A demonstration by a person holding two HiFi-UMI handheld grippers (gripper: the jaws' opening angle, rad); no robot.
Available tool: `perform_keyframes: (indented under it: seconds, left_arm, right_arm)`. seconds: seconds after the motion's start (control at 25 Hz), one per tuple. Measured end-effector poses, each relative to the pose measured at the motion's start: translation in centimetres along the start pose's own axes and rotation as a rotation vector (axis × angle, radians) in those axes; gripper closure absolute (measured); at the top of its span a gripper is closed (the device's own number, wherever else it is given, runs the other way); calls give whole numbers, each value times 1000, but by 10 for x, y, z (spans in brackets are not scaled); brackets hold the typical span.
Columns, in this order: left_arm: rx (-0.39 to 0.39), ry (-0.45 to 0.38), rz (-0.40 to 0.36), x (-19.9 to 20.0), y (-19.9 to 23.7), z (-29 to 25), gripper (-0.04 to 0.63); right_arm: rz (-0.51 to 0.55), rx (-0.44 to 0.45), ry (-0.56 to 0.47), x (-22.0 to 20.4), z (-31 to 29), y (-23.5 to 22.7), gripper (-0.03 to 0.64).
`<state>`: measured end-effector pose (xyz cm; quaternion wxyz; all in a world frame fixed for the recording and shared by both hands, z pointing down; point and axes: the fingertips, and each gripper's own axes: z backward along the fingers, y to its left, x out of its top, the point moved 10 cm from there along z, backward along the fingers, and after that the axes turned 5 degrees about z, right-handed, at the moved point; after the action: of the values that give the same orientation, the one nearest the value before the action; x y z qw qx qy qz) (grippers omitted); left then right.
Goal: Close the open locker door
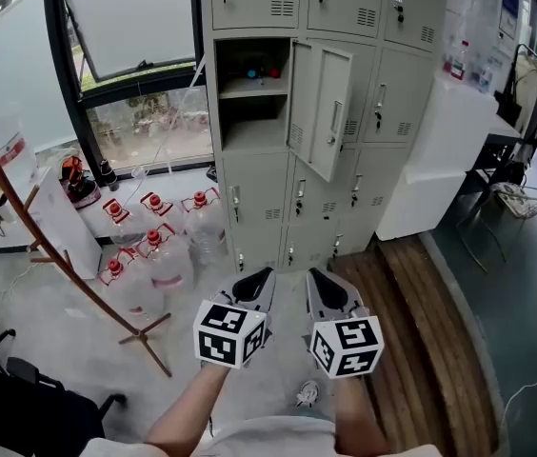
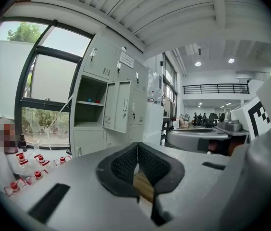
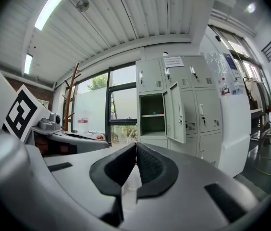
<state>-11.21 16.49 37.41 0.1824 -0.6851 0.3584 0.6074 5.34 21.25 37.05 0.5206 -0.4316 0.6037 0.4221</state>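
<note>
Fingers on both your tools are closed. In the left gripper view, the left gripper (image 2: 137,146) has its dark ribbed pads (image 2: 122,166) meeting at the tips with nothing between them. In the right gripper view, the right gripper (image 3: 135,146) is the same: pads (image 3: 151,168) together at the tips and empty.

From the head view you hold the two side by side, low in front of you. The left gripper (image 1: 265,276) and the right gripper (image 1: 314,276) both aim at the grey locker bank (image 1: 383,112), roughly level and well apart from it.

The open locker door (image 1: 330,112) belongs to the left column, in the row just under the top one you can see. It is hinged on the right edge of its compartment (image 1: 252,112) and stands swung out toward you, covering part of the neighbouring locker. Its handle faces you. Inside the compartment is a shelf (image 1: 252,86) with a few small red and blue items on it; what they are cannot be made out. The same door shows ajar in the left gripper view (image 2: 122,106) and in the right gripper view (image 3: 178,112).

On the floor left of the lockers, several clear water bottles (image 1: 154,246) with red caps stand under the window (image 1: 126,27). A wooden coat stand (image 1: 21,208) leans across that side, and a white counter (image 1: 440,150) sits against the lockers on the right.
</note>
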Motion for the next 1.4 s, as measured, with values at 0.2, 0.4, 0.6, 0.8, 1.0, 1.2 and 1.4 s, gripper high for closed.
perform_keyframes:
  seconds: [0.2, 0.4, 0.6, 0.8, 1.0, 1.2, 1.4]
  left_arm:
    - [20, 8, 1, 11, -4, -46, 588]
    - [35, 16, -4, 23, -9, -96, 587]
    - [45, 38, -16, 30, -21, -144, 588]
    - [73, 45, -21, 35, -34, -183, 588]
    - [107, 48, -20, 41, -43, -213, 588]
    - [135, 48, -18, 42, -47, -231, 588]
    - [158, 38, -2, 44, -38, -241, 586]
  right_arm:
    - [-12, 24, -13, 1, -23, -41, 612]
    - [-33, 42, -16, -2, -47, -90, 612]
    - [-50, 56, -25, -5, -63, -137, 612]
    - [-55, 91, -37, -7, -77, -178, 612]
    - [-53, 129, -57, -6, -87, -212, 612]
    - [-55, 164, -99, -4, -98, -233, 612]
    - [-38, 187, -129, 6, -114, -241, 612]
